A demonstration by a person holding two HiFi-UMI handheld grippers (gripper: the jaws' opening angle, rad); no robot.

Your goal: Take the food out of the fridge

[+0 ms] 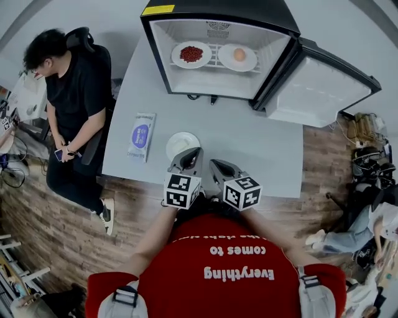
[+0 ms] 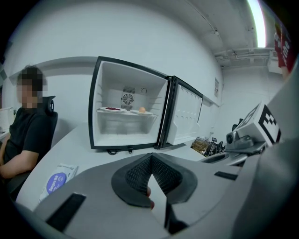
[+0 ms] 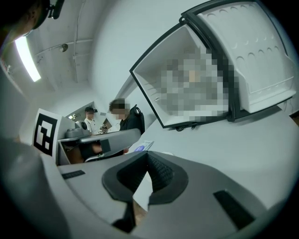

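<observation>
- Left gripper (image 2: 150,158): clenched. In its own view I see the two ribbed pads meeting at the tips with nothing between them. It holds nothing.
- Right gripper (image 3: 148,158): also clenched, pads tip to tip, nothing grasped.
- Position of tools: in the head view both grippers sit side by side just in front of my chest, over the near edge of the table (image 1: 261,143). They point toward the fridge (image 1: 217,9) and are well apart from it.
- Fridge: a small black unit standing on the far part of the table. Its door (image 1: 320,93) is swung fully open to the right, and the white interior is exposed.
- Task items: both are inside the fridge on the wire shelf (image 1: 214,63).
  - On the left is a white plate (image 1: 176,56) carrying a heap of small red food (image 1: 191,54).
  - On the right is a second white plate (image 1: 225,58) carrying one round tan item (image 1: 239,54), possibly an egg; I cannot confirm.
  - The two plates lie close together and neither gripper touches them.
- Table surface: an empty white plate (image 1: 177,144) lies just beyond the left gripper's tip and is partly covered by it. A flat packet with a blue round label (image 1: 142,135) lies to the left of that plate.
- Bystander: a person in black (image 1: 74,87) is seated at the left end of the table, apart from the work area.
</observation>
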